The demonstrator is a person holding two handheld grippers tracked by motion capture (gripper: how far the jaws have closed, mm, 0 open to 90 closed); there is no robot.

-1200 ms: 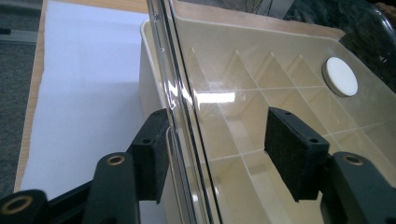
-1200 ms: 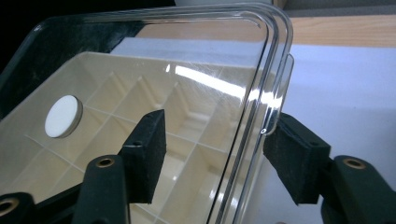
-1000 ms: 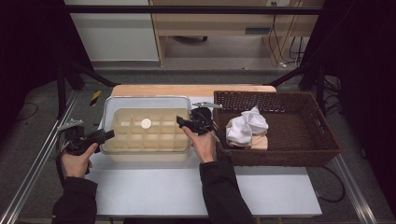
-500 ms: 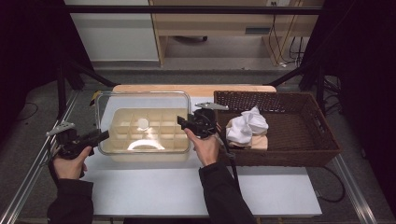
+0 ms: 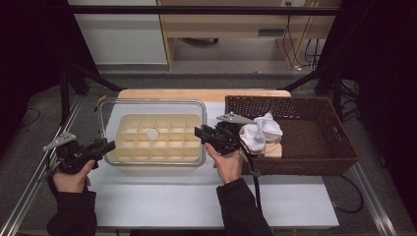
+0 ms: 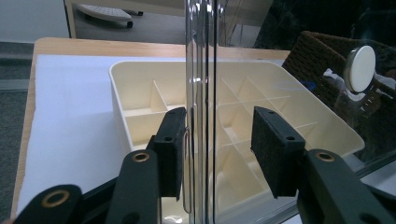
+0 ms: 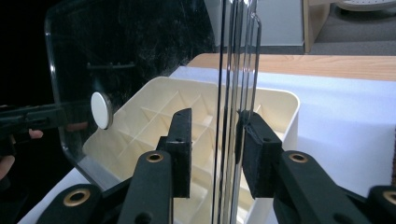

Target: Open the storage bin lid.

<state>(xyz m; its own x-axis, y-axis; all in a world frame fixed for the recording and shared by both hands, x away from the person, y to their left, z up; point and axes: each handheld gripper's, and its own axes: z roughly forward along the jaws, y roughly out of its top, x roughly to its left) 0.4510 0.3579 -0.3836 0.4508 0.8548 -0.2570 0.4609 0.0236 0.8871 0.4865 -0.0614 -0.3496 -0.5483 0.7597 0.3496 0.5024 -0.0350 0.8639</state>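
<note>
A clear lid (image 5: pixel 182 105) with a white round knob (image 5: pixel 152 133) hangs level just above a cream divided tray (image 5: pixel 162 147). My left gripper (image 5: pixel 110 145) grips its left end and my right gripper (image 5: pixel 199 132) its right end. Both pairs of jaws have just been closing, each with the lid's rim between them. In the left gripper view the lid's edge (image 6: pixel 201 70) runs between the pads (image 6: pixel 173 149), with the knob (image 6: pixel 360 67) beyond. In the right gripper view the rim (image 7: pixel 233 70) lies against one pad (image 7: pixel 257 158), above the tray (image 7: pixel 275 100).
A dark wicker basket (image 5: pixel 314 132) stands right of the tray, holding a white cloth (image 5: pixel 260 132) and a wooden block (image 5: pixel 273 150). The white tabletop (image 5: pixel 196 196) lies bare at the front. Metal rails edge the table on both sides.
The lid lay on the tray a second ago and has since been lifted off it. Both hands have risen with it, and the right hand has shifted a little.
</note>
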